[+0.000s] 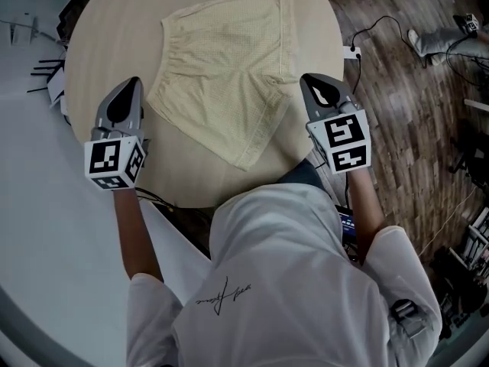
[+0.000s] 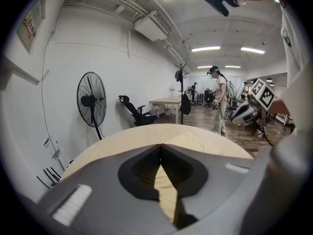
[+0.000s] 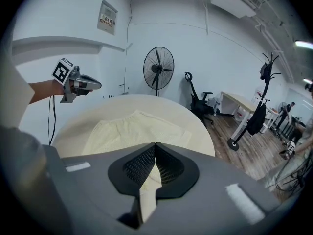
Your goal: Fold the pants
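While the shorts (image 1: 229, 75) lie spread flat on the round tabletop (image 1: 92, 60), the left tool (image 1: 135, 82) hangs just beside their left edge, jaws together and empty. The right tool (image 1: 306, 79) hangs just beside their right edge, also closed on nothing.

The right tool (image 3: 155, 146), jaws closed tip to tip, points at pale yellow pants (image 3: 129, 131) spread on the round bench (image 3: 73, 126), with the left tool (image 3: 95, 85) beyond.

A fan (image 3: 158, 68) is standing against the wall (image 3: 220, 53). An office chair (image 3: 198, 103) is sitting nearby on wooden flooring (image 1: 412, 105).
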{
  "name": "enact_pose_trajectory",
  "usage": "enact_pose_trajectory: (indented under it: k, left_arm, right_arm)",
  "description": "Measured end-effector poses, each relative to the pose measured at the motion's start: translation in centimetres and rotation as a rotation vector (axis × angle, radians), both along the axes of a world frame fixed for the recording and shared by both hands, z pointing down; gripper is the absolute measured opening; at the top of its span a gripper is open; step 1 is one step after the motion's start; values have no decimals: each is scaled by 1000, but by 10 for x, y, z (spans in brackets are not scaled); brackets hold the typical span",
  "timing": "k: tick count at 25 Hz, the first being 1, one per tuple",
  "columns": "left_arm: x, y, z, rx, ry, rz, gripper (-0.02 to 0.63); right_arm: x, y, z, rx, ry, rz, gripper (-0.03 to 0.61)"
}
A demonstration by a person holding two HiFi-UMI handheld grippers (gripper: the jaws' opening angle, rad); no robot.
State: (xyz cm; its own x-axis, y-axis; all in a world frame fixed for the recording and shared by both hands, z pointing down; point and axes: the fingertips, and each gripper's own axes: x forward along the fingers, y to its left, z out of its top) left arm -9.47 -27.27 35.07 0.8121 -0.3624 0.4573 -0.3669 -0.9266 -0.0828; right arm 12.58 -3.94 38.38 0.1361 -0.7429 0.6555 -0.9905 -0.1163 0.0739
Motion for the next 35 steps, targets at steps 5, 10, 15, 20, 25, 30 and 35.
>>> enact_pose_trajectory:
  k: [5, 10, 15, 20, 25, 30, 35]
  left_arm:
    - [15, -11, 19, -28, -24, -7, 54]
    - [30, -21, 33, -36, -45, 6, 54]
    - [51, -27, 46, -36, -65, 28, 54]
    - [65, -37, 53, -84, -41, 9, 54]
    - [79, -45, 66, -103, -43, 1, 54]
    - [87, -58, 86, -84, -120, 33, 54]
    - [100, -76, 96, -140, -111, 15, 54]
  right_arm:
    - [11, -10, 17, -31, -15, -31, -2]
    - [23, -22, 31, -52, -30, -35, -2]
    - [40, -39, 39, -68, -20, -55, -2]
    - [50, -60, 46, -67, -49, -79, -2]
    - [68, -72, 55, -67, -34, -100, -2]
    - [83, -90, 66, -73, -12, -131, -2]
    - [102, -105, 76, -86, -1, -150, -2]
